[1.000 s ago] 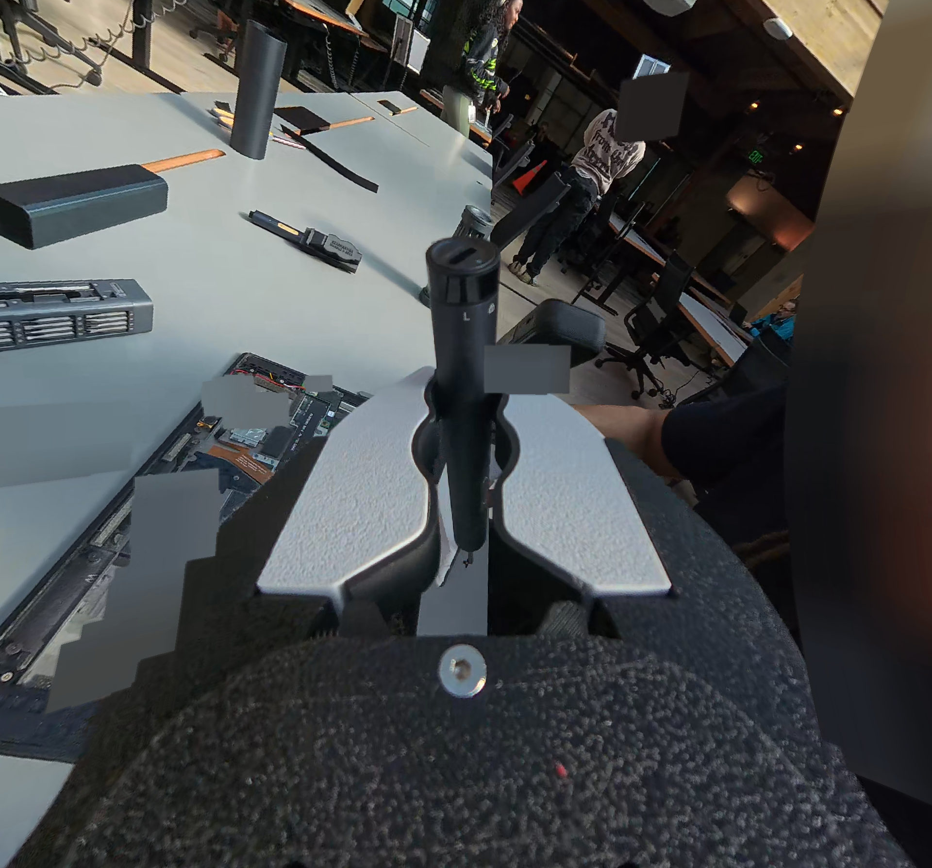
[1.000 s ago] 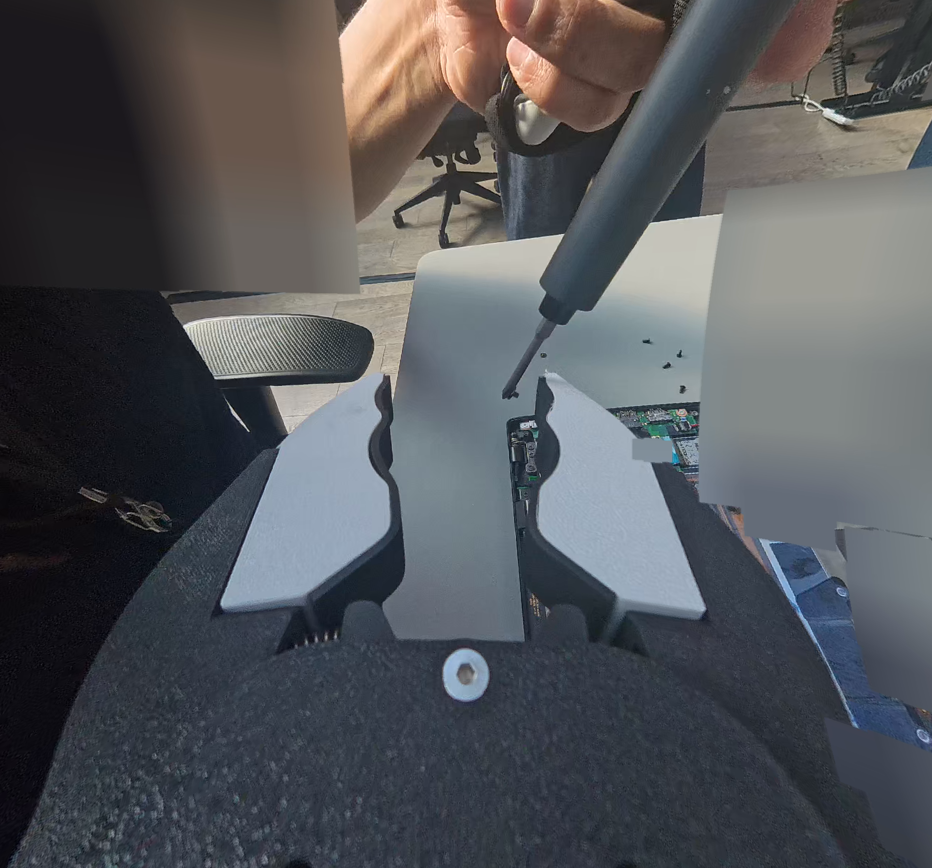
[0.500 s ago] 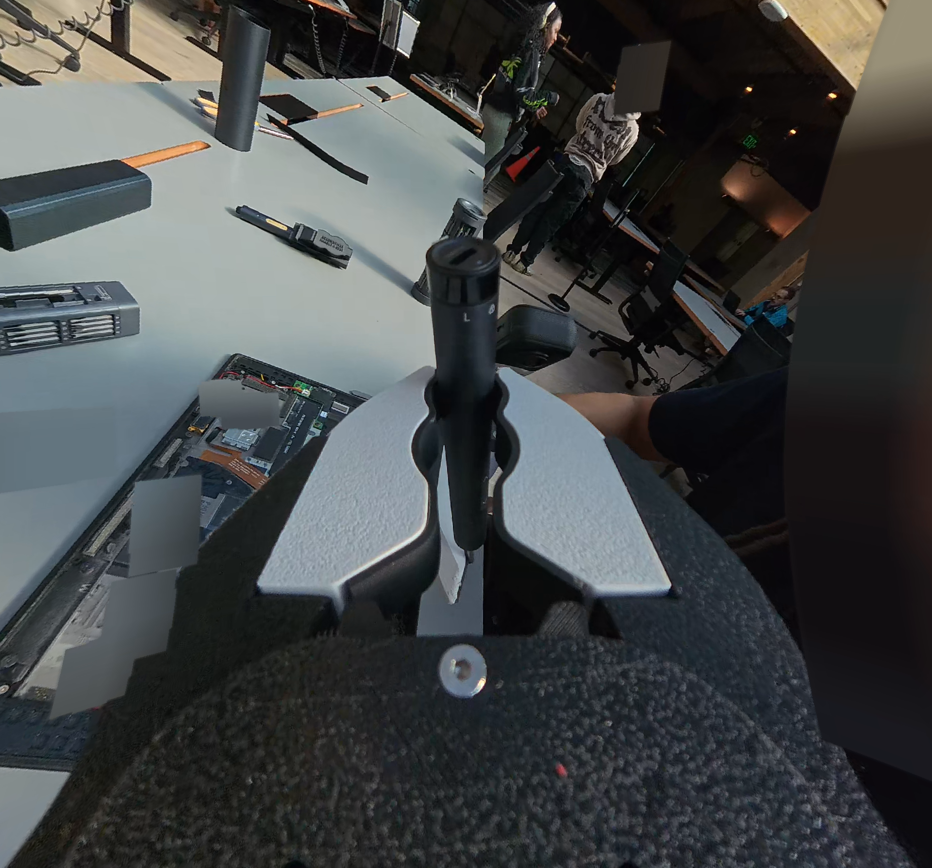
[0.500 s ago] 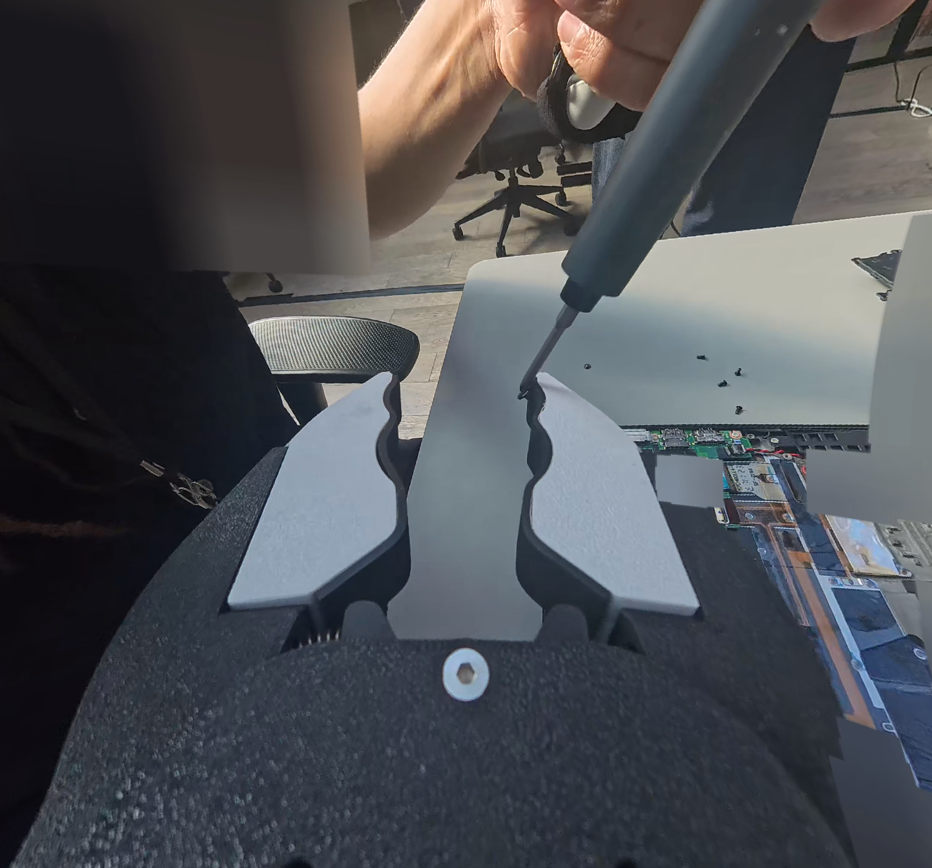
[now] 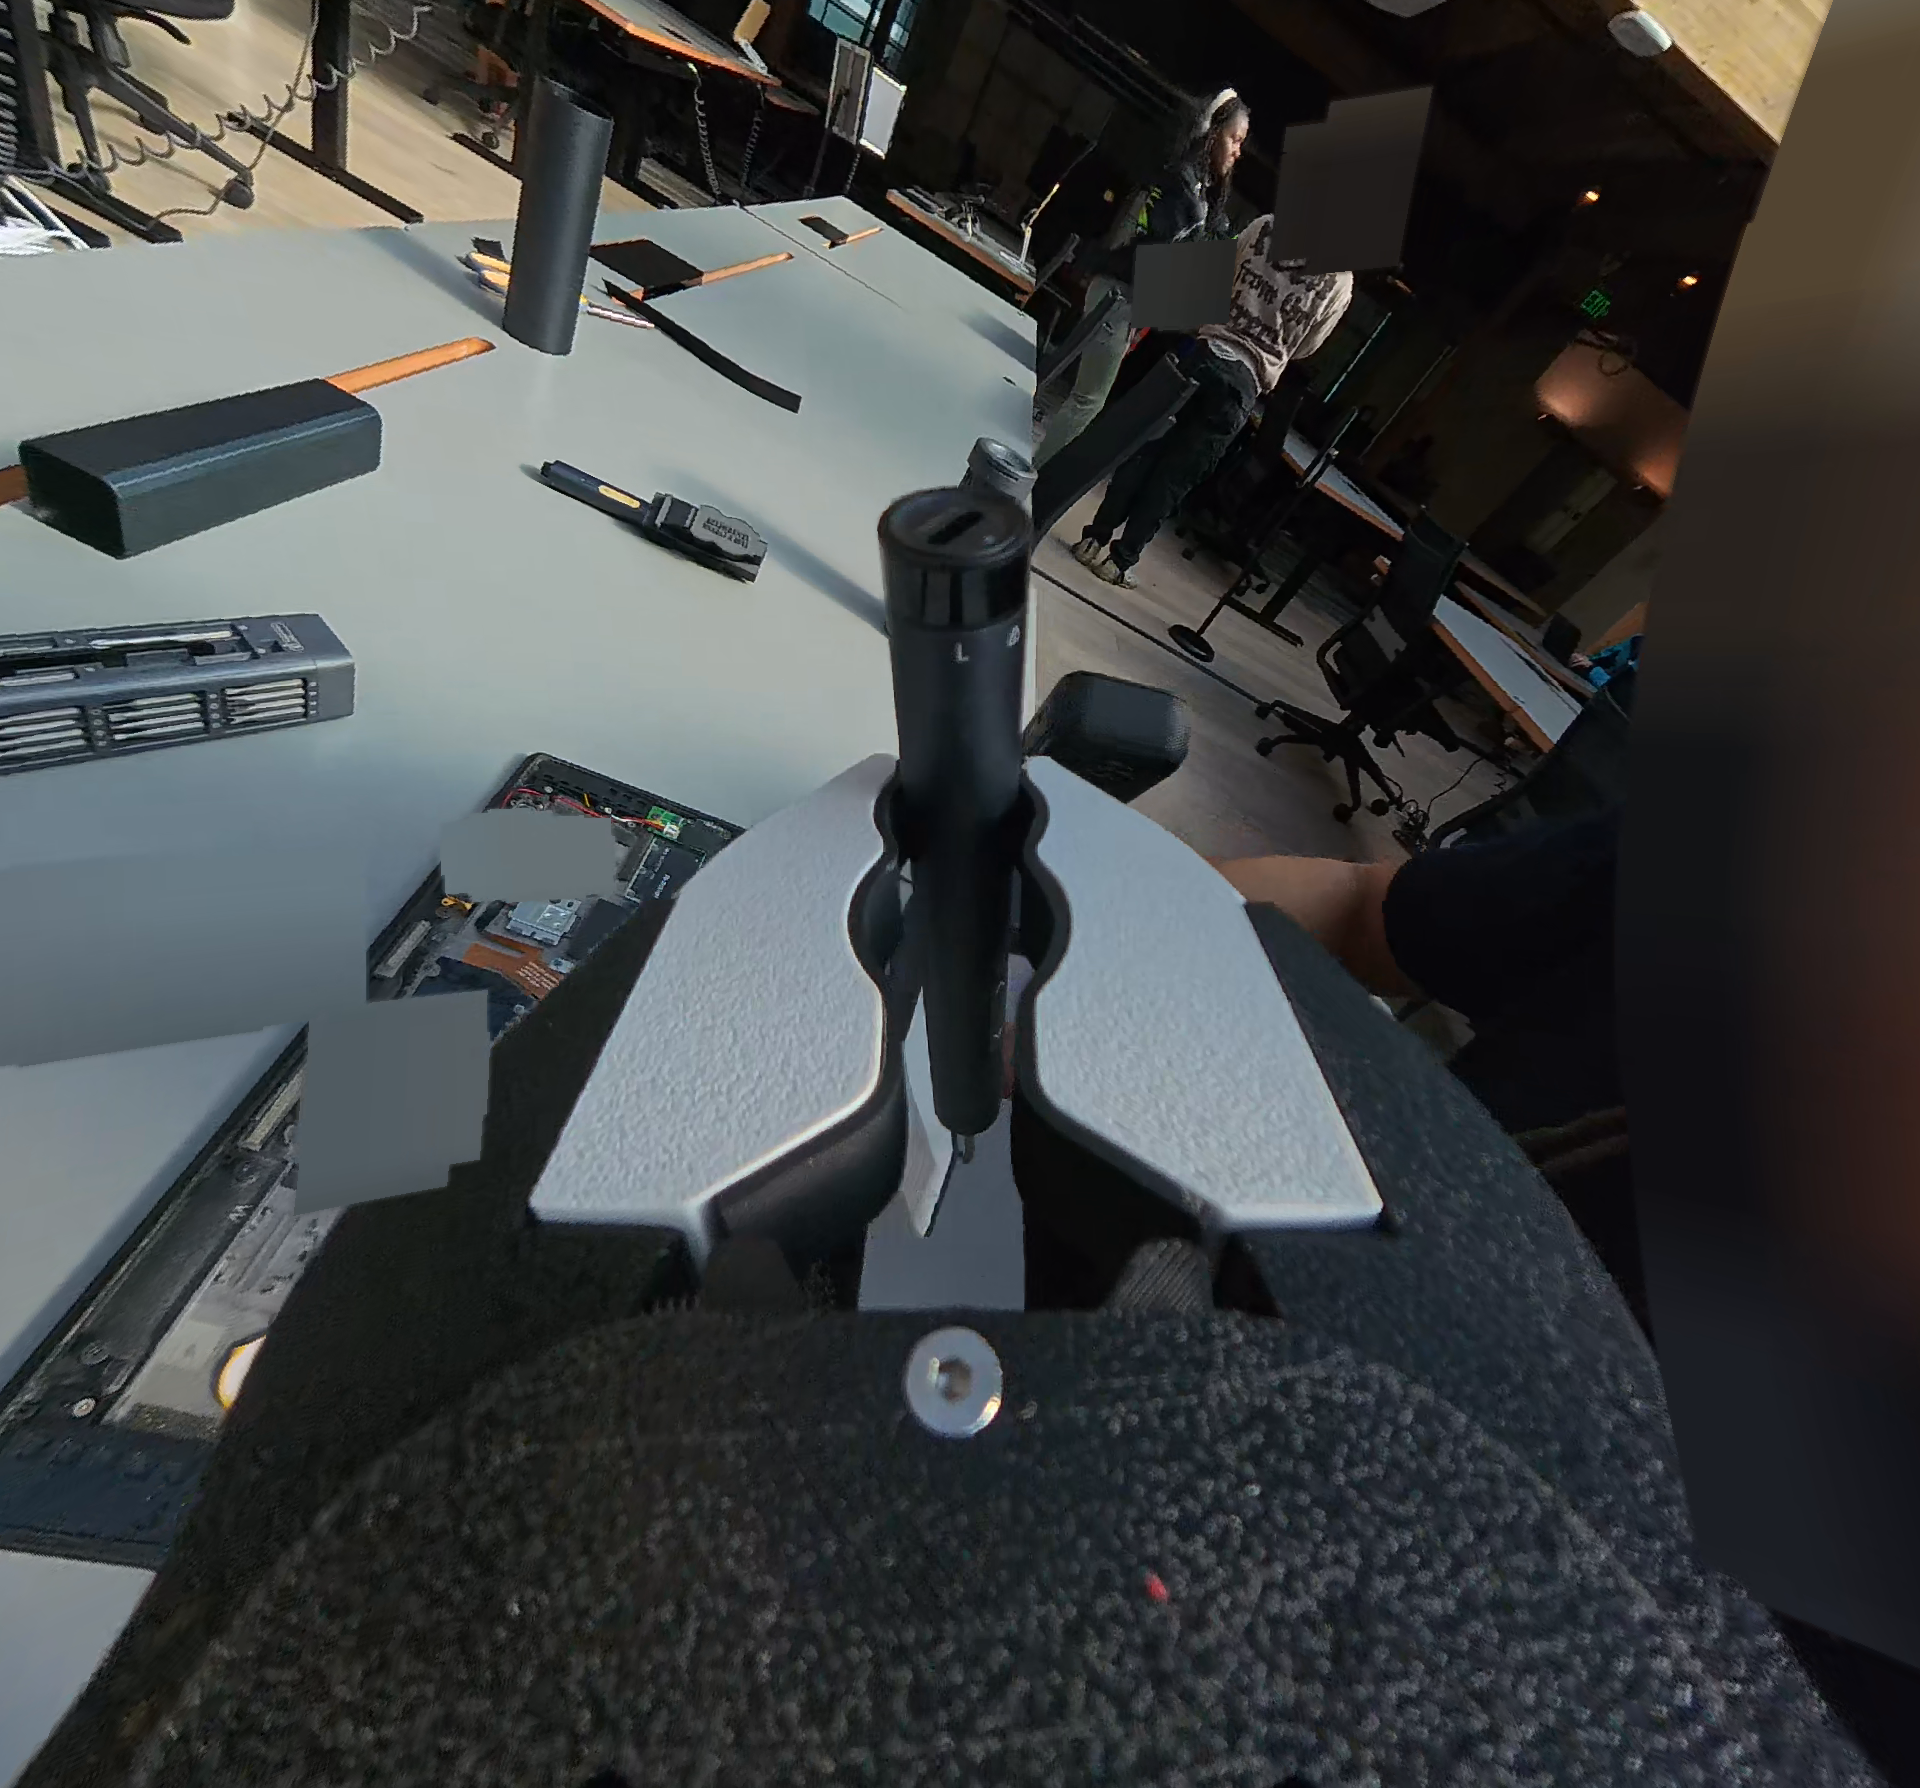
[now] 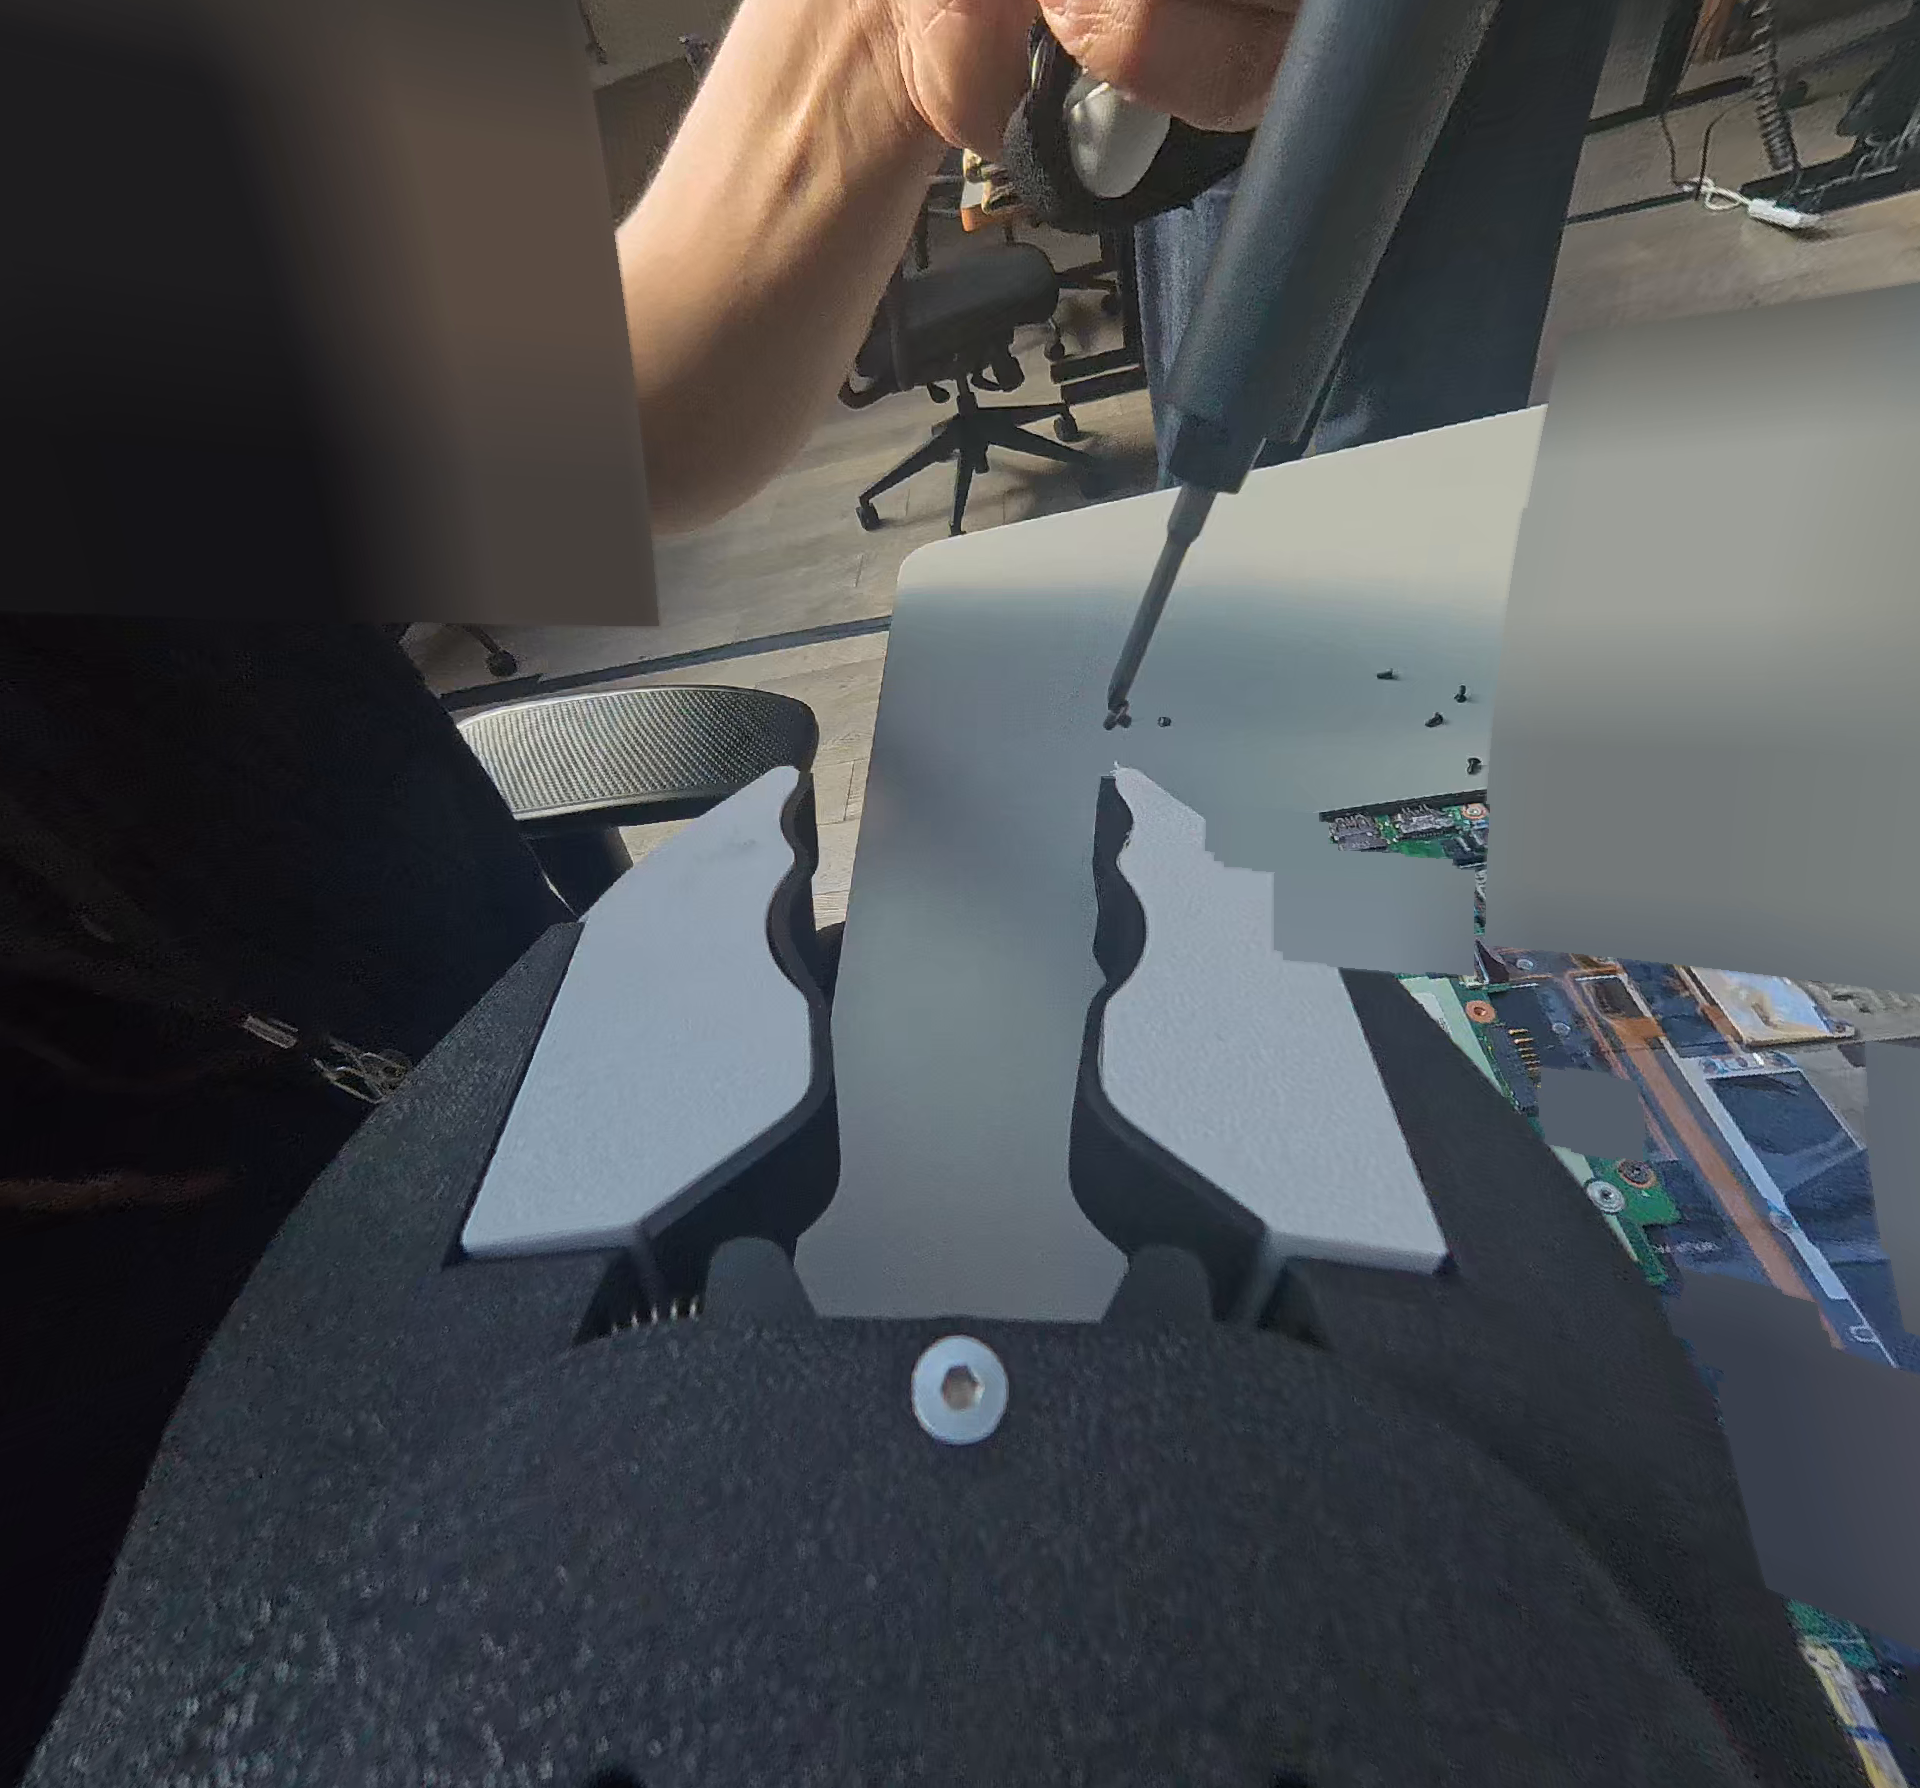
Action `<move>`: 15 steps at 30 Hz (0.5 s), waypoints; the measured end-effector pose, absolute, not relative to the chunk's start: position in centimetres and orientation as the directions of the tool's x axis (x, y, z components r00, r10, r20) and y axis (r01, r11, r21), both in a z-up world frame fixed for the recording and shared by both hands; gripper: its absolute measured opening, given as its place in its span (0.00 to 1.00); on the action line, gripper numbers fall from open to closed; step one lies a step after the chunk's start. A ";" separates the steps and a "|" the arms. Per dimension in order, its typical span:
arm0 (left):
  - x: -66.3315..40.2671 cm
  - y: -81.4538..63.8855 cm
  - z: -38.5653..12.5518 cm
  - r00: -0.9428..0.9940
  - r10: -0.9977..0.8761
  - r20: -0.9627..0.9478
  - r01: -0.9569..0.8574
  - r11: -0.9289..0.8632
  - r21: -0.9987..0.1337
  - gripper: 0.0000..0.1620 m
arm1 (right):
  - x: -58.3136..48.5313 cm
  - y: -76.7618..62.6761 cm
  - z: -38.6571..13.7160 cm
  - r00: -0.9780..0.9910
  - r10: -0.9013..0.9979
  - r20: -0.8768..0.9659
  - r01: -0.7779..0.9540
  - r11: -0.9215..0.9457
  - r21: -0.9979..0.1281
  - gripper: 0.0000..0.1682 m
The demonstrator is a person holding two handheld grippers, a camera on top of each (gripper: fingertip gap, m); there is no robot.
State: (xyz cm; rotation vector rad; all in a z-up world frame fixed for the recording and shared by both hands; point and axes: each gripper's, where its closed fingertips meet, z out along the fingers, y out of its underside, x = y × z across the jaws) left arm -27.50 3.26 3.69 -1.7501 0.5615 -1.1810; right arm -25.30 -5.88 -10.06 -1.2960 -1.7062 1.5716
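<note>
The dark electric screwdriver [image 5: 961,803] stands clamped between the fingers of the left hand-held gripper [image 5: 961,907], its bit tip touching, or just above, a small black screw [image 6: 1115,720] on the grey desk [image 6: 987,647]. More loose screws [image 6: 1434,718] lie nearby. The right hand-held gripper [image 6: 951,803] hangs empty, its fingers spread wide, just short of that screw. An opened laptop [image 6: 1621,1094] lies beside it.

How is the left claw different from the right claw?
The left claw is shut on a dark screwdriver; the right claw is open and holds nothing. The left claw sits above the grey table, carrying its tool; the right claw only hangs near tiny black screws. Both have pale grey fingers.
</note>
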 end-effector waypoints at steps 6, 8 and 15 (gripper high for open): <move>-27.7 3.6 3.5 0.453 -0.753 0.477 0.126 -0.476 -0.870 0.11 | -25.4 -6.2 -9.9 -0.404 0.888 -0.220 0.292 -0.102 -0.951 0.31; -27.7 3.7 3.5 0.460 -0.752 0.472 0.128 -0.470 -0.873 0.11 | -25.4 -6.2 -9.5 -0.407 0.885 -0.227 0.277 -0.118 -0.954 0.30; -27.7 3.6 3.3 0.474 -0.745 0.469 0.126 -0.470 -0.874 0.11 | -25.4 -6.1 -9.1 -0.406 0.890 -0.207 0.252 -0.109 -0.962 0.30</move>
